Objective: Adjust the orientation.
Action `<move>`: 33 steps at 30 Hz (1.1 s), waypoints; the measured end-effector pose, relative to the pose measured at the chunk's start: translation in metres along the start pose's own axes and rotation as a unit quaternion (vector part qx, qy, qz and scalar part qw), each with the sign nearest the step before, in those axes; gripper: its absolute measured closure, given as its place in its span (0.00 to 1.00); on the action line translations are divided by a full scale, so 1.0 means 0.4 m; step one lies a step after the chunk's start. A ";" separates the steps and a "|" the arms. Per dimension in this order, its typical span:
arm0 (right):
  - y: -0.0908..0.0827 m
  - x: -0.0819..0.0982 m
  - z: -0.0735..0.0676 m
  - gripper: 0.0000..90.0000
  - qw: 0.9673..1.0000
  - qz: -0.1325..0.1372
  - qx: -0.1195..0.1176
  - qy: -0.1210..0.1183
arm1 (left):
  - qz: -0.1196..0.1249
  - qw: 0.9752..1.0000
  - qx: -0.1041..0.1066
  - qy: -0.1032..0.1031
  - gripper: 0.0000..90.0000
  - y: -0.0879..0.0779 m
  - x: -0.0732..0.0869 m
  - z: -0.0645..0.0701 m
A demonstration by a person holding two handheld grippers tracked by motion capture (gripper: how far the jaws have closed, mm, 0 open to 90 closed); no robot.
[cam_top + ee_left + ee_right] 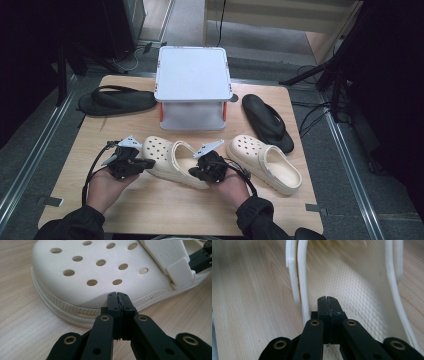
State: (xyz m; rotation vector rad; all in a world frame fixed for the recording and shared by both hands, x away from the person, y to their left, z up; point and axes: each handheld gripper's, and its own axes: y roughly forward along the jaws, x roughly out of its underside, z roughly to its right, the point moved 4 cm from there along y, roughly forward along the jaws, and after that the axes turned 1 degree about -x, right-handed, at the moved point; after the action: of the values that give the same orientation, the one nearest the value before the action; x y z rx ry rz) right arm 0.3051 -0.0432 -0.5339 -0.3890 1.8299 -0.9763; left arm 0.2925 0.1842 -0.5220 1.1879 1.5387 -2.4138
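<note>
Fig. Two hand-held tools at a cream perforated foam clog (172, 160) lying near the front of the light wood-grain surface (150, 205), toe to the left, heel toward the person. Left tool (117, 295): jaws fully closed, nothing between them, tips at or just short of the toe's ribbed sole edge (contact can't be told). Right tool (327, 299): likewise closed & empty, tips over the dimpled footbed inside the heel opening, w/ the heel strap beside it. Judged purpose: one tool at each end lets the clog be nudged or steadied rather than pinched. Hands: both forearms enter from the bottom of the high view, palms cupping the tool bodies, left tool (131, 162) pointing right at the toe, right tool (210, 167) angled fwd-left into the heel. The matching second cream clog (265, 162) sits just to the right; a grey two-tier plastic rack (192, 85) stands behind, flanked by black flip-flops (117, 100), (267, 122).
</note>
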 end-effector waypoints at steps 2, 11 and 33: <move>0.001 -0.001 -0.004 1.00 1.000 -0.001 0.000 -0.003 | 0.001 1.000 -0.001 0.000 1.00 0.003 -0.004 -0.002; 0.018 -0.019 -0.030 1.00 1.000 -0.009 -0.011 -0.015 | 0.001 1.000 -0.002 -0.004 1.00 0.017 -0.029 -0.019; 0.055 -0.072 -0.066 1.00 1.000 -0.003 -0.017 -0.005 | -0.011 1.000 0.009 0.010 0.99 0.080 -0.127 -0.060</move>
State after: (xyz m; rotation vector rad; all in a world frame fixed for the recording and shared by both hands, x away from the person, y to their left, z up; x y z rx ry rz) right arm 0.2988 0.0009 -0.5281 -0.4201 1.8397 -0.9477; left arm 0.3554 0.1693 -0.5200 1.2082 1.5467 -2.4427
